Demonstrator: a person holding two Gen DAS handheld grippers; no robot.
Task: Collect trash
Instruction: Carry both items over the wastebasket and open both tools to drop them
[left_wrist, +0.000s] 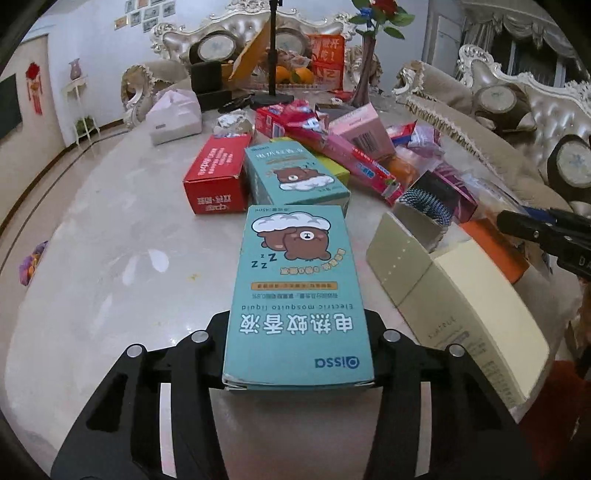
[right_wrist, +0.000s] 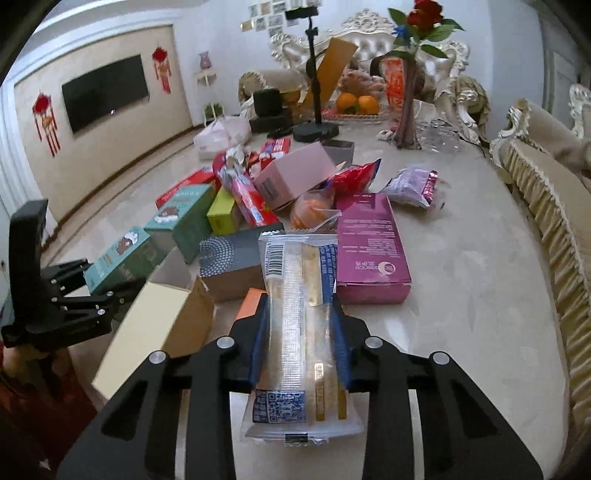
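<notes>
The marble table lies open left of the red box. Ahead of the left gripper, a teal box blocks the straight path. In the right wrist view, the bare table stretches right of the magenta box; 1 purple wrapper lies beyond.

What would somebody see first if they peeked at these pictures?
Probably the teal bear box, held right up front between the left gripper's fingers, with its sleepy cartoon bear. Next, the clear snack wrapper pinched in the right gripper. Behind both, a jumble of colourful boxes and wrappers spreads over the marble table, and a red rose stands at the far end.
</notes>
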